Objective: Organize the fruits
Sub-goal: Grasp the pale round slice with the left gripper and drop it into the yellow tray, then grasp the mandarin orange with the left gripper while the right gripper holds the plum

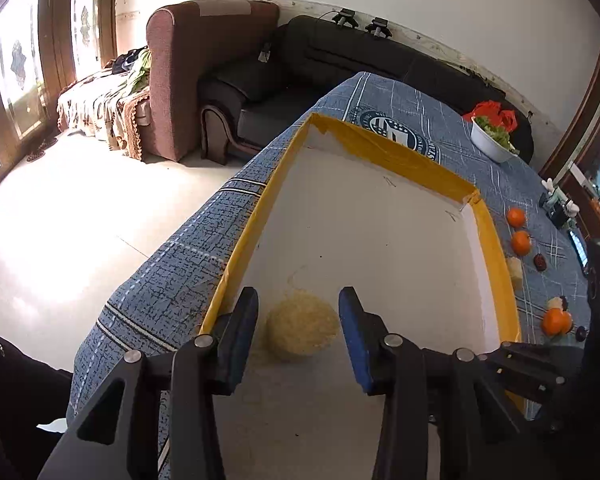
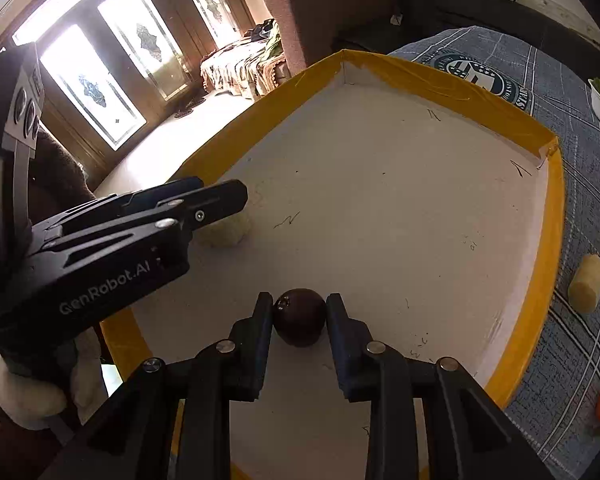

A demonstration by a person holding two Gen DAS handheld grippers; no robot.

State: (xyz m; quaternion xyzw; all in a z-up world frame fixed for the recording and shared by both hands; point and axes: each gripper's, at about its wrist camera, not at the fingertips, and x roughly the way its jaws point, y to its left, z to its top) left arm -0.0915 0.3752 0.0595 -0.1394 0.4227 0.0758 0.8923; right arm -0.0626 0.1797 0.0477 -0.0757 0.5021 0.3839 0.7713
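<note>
Blue patterned cloth (image 1: pixel 172 280) covered the desk, and on it sat a shallow white tray with a yellow taped rim (image 1: pixel 380 160).

Inside the tray, near its left wall, lay a pale yellow peeled fruit piece (image 1: pixel 302 328). The left gripper (image 1: pixel 299 308) hung over it with its blue-padded jaws standing apart on either side, a clear gap showing between each pad and the fruit, so nothing was gripped. In the right wrist view that same gripper (image 2: pixel 236 196) reached in from the left, its tips over the pale piece (image 2: pixel 228 232).

Nearer the tray's front edge sat a dark maroon round fruit (image 2: pixel 300 316), resting on the tray floor between the jaws of the right gripper (image 2: pixel 300 312). The pads stood right against its sides; whether they pressed on it I could not tell.

Outside the tray, on the cloth to the right, lay several small orange tangerines (image 1: pixel 520 242), another pale peeled piece (image 2: pixel 588 284) and a small dark fruit (image 1: pixel 540 262). Farther back stood a white bowl of green salad (image 1: pixel 492 140). Beyond the desk were a brown armchair (image 1: pixel 180 80) and a black sofa (image 1: pixel 340 52).
</note>
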